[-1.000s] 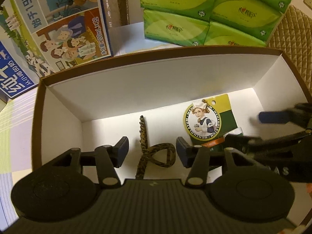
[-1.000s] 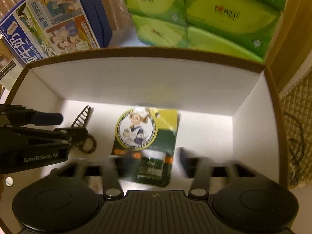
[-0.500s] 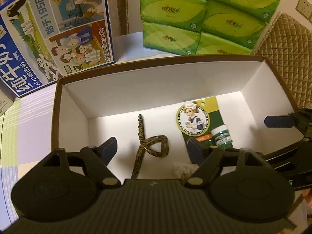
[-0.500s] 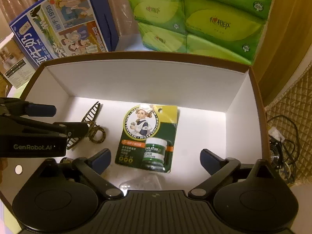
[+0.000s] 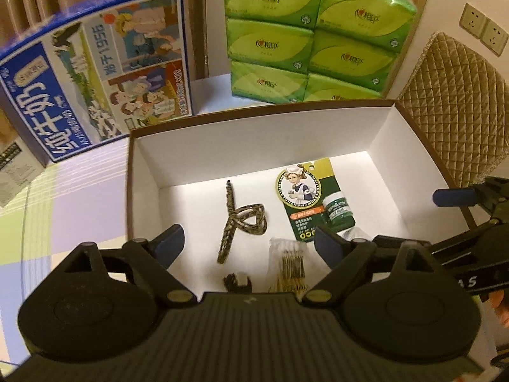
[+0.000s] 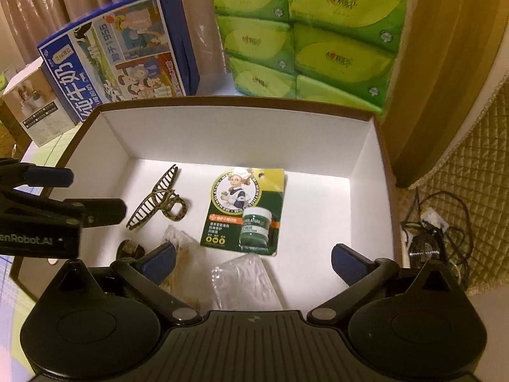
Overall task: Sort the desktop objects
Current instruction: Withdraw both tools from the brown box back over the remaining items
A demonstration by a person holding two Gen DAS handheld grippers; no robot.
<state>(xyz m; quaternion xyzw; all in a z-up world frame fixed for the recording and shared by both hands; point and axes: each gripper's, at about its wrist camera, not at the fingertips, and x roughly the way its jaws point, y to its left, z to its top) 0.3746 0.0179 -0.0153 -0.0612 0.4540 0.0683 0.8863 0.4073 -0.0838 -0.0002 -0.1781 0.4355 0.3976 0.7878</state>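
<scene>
Both the left gripper (image 5: 246, 240) and right gripper (image 6: 254, 259) are being pulled back from the box (image 6: 241, 140), jaws just opened wide, nothing held; hair claw (image 6: 157, 200) and balm card (image 6: 245, 207) are being left inside. Checked surface (image 5: 63, 210), curtains (image 6: 47, 6) behind.

At frame centre, a white-lined box (image 5: 254, 146) holds a hair claw (image 5: 241, 219) and carded balm jar (image 5: 313, 197); the left gripper (image 5: 248, 238), jaws just opening wide, hovers empty below.
</scene>
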